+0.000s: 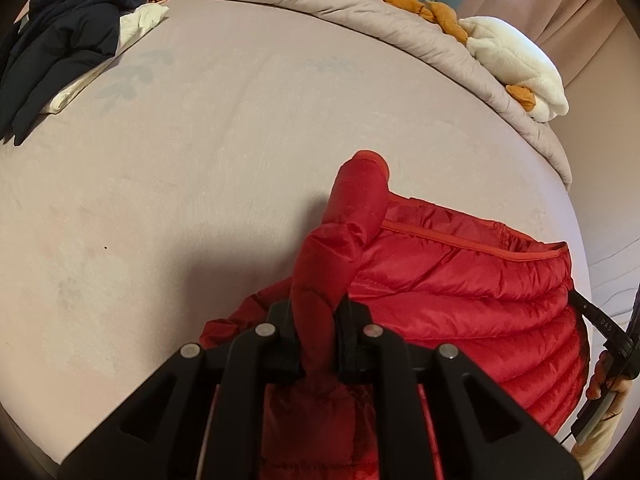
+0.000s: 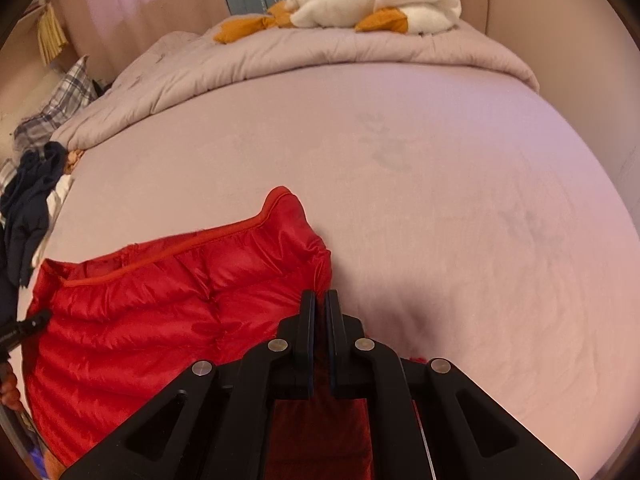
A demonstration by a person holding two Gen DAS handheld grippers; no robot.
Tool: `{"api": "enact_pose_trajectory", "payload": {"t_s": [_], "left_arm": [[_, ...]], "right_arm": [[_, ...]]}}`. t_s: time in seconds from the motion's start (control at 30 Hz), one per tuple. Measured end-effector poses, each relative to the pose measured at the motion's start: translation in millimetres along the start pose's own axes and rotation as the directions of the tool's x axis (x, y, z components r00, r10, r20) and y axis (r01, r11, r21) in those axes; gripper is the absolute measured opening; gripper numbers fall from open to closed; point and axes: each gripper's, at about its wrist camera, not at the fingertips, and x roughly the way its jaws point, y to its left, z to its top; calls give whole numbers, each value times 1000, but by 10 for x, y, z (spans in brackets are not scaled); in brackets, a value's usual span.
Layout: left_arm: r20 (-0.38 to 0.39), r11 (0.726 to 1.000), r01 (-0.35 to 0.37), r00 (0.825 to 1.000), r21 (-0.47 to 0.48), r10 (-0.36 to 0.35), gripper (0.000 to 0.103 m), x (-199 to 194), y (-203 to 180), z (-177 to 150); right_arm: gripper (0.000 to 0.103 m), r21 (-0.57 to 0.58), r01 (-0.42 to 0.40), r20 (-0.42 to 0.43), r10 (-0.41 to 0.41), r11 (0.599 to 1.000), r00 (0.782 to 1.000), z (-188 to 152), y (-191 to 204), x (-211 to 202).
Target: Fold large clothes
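The left wrist view shows the left tongs (image 1: 314, 340) pinching a bunched, twisted roll of the red puffer jacket (image 1: 460, 280), a padded end of it standing up past the fingertips; at that view's right edge a person's hand (image 1: 604, 380) holds the other tool, which the right wrist view does not show in this way. The right wrist view shows the right tongs (image 2: 320, 320) pressed together with only a thin slit between the fingers, set at the jacket's right edge; dark red cloth lies in the slit lower down, so they pinch the jacket's edge there. The jacket lies on the near part of the bed (image 1: 240, 140), spread between the two tongs, its piped hem running across the far side and one corner (image 2: 284, 204) peaked up. Beyond it the pink sheet is bare as far as the rolled-back quilt (image 2: 280, 68), where a white and orange plush toy (image 2: 380, 4) lies. A heap of dark clothes (image 1: 68, 36) over something white sits at the bed's far left corner, well apart from the jacket; the right view also shows checked fabric (image 2: 60, 104) past that edge.
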Motion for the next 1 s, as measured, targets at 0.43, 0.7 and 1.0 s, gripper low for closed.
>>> {"api": "enact_pose_trajectory", "payload": {"t_s": [0.43, 0.7, 1.0], "left_arm": [[100, 1000, 12, 995, 1, -12, 74, -492, 5, -135], [158, 998, 58, 986, -4, -57, 102, -857, 76, -382], [73, 995, 87, 994, -45, -84, 102, -657, 216, -745]], "right_arm": [[30, 5, 48, 32, -48, 999, 998, -54, -11, -269], [87, 5, 5, 86, -5, 1000, 996, -218, -99, -650], [94, 66, -17, 46, 14, 998, 999, -532, -341, -619]]}}
